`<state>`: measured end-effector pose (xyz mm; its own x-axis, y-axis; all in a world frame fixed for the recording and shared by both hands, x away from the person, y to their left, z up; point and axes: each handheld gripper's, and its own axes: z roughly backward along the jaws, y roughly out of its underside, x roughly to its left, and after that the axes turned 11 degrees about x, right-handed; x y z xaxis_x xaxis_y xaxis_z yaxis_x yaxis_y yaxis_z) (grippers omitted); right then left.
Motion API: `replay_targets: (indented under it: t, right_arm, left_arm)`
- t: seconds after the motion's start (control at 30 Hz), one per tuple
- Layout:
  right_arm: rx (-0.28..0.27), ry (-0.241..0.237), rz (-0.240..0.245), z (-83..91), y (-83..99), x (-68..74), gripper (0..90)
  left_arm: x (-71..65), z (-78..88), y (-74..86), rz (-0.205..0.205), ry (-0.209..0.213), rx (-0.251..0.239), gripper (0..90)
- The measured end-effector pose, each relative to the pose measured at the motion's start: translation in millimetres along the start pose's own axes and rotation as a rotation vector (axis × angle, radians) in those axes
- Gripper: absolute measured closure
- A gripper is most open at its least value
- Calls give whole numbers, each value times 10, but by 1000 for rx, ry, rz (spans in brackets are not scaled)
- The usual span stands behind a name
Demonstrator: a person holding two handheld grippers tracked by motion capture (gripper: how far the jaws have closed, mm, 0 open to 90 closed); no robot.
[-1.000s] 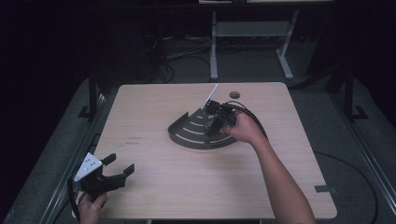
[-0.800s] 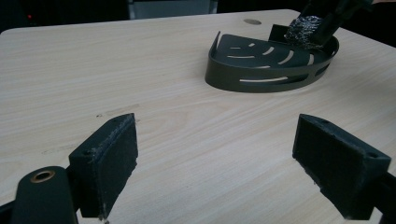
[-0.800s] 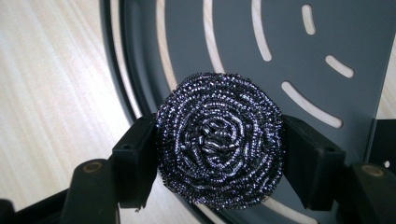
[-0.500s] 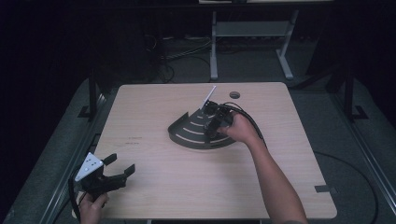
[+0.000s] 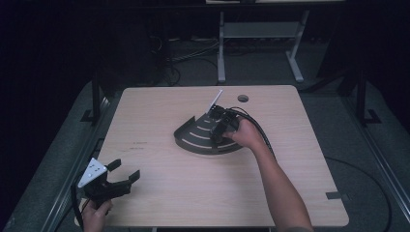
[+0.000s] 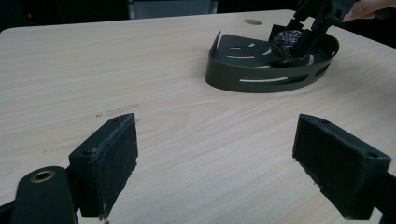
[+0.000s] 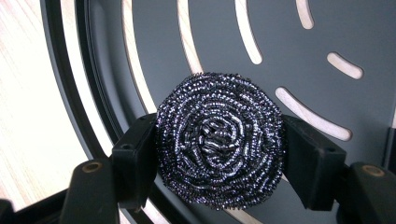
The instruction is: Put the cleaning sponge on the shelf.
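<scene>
While the left gripper (image 5: 123,178) waits near the front left corner of the table (image 5: 159,111), the high view has the right gripper (image 5: 218,126) lower than in the earlier high-view frames, now down inside the dark corner rack (image 5: 193,140) that sits a little behind the table's middle. The person's right hand (image 5: 249,135) has tipped it further over the rack's right end. A white card-like piece (image 5: 215,101) stands at the rack's far corner. That drop suggests the scouring pad is about to be set down on the rack floor, so release looks like the next step.

From the left gripper view, its own jaws stand wide apart with nothing between them, hovering over bare wood. Farther off, the rack (image 6: 261,79) lies toward the far right corner, and the right gripper (image 6: 299,39) holds the steel wool ball (image 6: 287,44) just inside its curved wall.

Through the right gripper view, the jaws pinch the steel wool ball (image 7: 219,140) from both sides, the pads pressed into its coils. Behind it lies the slotted floor of the rack (image 7: 280,46), with pale wood showing through the slots and past the rim at left.

Light wood grain covers the table, which has a round cable hole (image 5: 242,98) near its far edge. Around it the room is dark, with grey carpet, loose cables and a white desk frame (image 5: 261,43) beyond.
</scene>
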<state>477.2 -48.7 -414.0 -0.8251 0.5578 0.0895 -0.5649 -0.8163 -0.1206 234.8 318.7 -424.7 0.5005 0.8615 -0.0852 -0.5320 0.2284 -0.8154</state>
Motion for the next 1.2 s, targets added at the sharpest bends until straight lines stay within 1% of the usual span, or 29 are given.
replay_targets:
  t: [0.07,0.13,0.2,0.33,0.4,0.5,0.57,0.63,0.77,0.87,0.9,0.97,1.03,1.1,1.2]
  right_arm:
    - [-3,-10,-2,-15,-8,-12,323]
    - [-3,-7,-9,-29,-15,-21,323]
    - [-2,-16,-16,-39,-25,-25,322]
    - [-1,-14,-21,-64,-28,-57,321]
    - [3,-8,-25,-69,-27,-65,322]
    - [-4,-19,-42,-73,-21,-81,321]
    - [-8,-17,-37,-76,-27,-85,321]
    - [-9,-22,-43,-86,-33,-91,321]
    - [2,-16,-54,-116,-36,-107,321]
    - [-1,-9,-49,-139,-42,-111,321]
    - [3,-17,-52,-151,-46,-108,321]
    - [17,-9,-46,-185,-52,-106,316]
    - [12,-10,-43,-209,-48,-106,311]
    - [6,-19,-55,-215,-39,-107,307]
    - [3,-24,-57,-226,-25,-114,299]
  left_arm:
    - [-3,-3,-2,-2,1,-2,133]
    - [-1,0,-1,-4,1,-1,133]
    - [3,1,1,0,1,1,133]
    - [11,12,2,5,3,-6,133]
    - [12,18,1,1,-1,-8,133]
    - [18,18,-2,2,0,-6,133]
    - [18,20,-2,2,-2,-8,133]
    - [18,24,0,2,-1,-8,133]
    - [21,29,-1,8,-1,-10,133]
    - [17,29,-2,6,-2,-12,133]
    - [18,29,-2,5,-2,-10,133]
    - [20,31,-1,6,-3,-9,133]
    - [25,37,0,7,-6,-12,133]
    - [34,43,1,7,-5,-12,133]
    - [33,44,0,6,-4,-13,133]
